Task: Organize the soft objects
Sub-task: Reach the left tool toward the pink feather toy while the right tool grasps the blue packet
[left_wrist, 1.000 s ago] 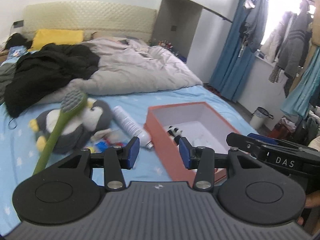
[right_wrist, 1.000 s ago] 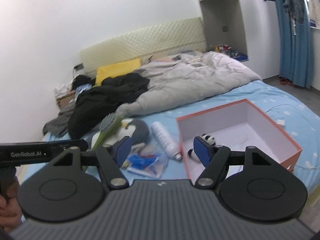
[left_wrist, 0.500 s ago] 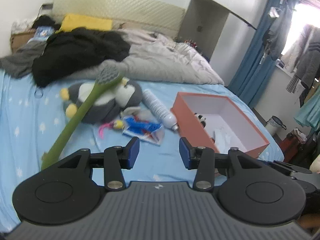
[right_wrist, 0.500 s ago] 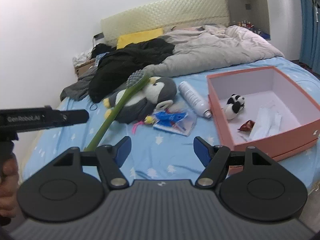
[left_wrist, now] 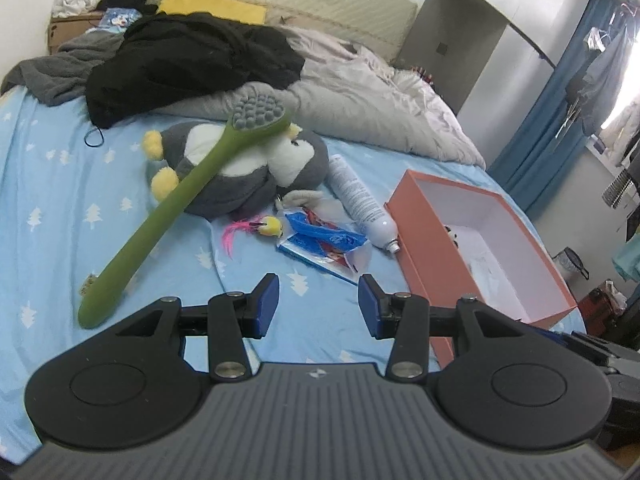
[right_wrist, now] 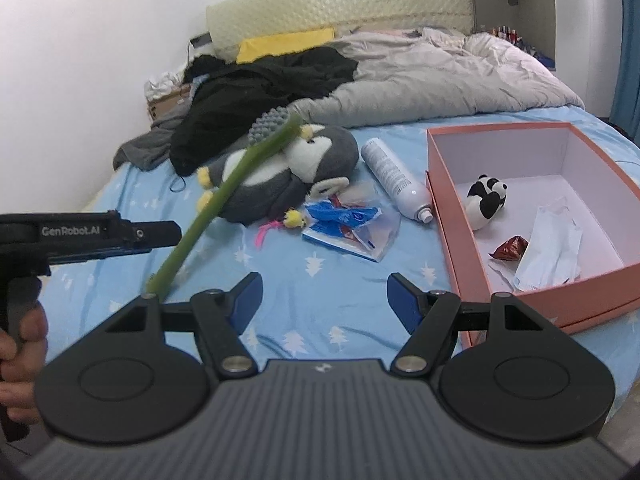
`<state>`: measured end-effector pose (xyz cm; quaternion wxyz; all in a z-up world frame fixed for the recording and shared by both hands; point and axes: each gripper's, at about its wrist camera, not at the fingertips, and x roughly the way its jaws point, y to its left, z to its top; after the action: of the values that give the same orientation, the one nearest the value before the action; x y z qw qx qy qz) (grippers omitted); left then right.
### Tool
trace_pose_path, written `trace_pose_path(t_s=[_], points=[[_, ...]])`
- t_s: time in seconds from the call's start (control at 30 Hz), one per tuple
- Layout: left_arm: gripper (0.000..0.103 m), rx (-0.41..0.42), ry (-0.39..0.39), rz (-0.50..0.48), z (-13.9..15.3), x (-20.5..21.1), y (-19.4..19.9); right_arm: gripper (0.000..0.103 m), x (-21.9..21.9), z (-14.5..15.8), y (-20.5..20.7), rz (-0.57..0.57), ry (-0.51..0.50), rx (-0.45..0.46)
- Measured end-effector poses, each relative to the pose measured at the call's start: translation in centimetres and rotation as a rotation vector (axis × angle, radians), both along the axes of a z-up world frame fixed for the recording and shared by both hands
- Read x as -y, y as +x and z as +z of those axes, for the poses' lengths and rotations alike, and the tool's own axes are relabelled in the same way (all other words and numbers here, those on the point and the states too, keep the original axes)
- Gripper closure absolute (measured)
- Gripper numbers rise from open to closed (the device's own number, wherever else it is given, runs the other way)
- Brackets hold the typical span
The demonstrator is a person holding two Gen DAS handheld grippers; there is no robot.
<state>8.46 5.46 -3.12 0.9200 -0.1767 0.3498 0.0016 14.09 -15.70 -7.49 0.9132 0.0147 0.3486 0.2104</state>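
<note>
- Left wrist view: my left gripper (left_wrist: pixel 319 305) hovers over the bed sheet (left_wrist: pixel 48 184), fingers spread with nothing between them. I count one penguin plush (left_wrist: pixel 248 172), one green brush (left_wrist: pixel 188 196) leaning across it, one spray bottle (left_wrist: pixel 360 200), one small feathered toy (left_wrist: pixel 260 227).
- Right wrist view: my right gripper (right_wrist: pixel 324 303) is also splayed and empty. One panda plush (right_wrist: pixel 486 196) already lies in the one orange box (right_wrist: pixel 440 216). I judge I'm between pickups; next, one gripper must descend on the penguin.
</note>
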Motion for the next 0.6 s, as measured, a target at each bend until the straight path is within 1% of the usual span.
trace_pose_path(t_s=[0.07,0.2,0.3,0.6], points=[[0.053,-0.028,-0.007,-0.012,-0.9,-0.4,1.7,0.032,-0.1,-0.5,1.2,-0.004,-0.003,-0.012],[0.053,-0.056,0.002,-0.026,-2.8,-1.0,5.0,0.032,-0.6,-2.0,4.1,-0.021,-0.015,-0.063],[0.053,-0.074,-0.018,-0.026,-4.3,-1.8,7.7,0.032,-1.4,-3.2,6.1,-0.017,-0.031,-0.089],[0.053,-0.145,-0.024,-0.040,-10.2,-3.3,16.9,0.033,-4.1,-7.4,13.1,-0.008,-0.070,-0.142]])
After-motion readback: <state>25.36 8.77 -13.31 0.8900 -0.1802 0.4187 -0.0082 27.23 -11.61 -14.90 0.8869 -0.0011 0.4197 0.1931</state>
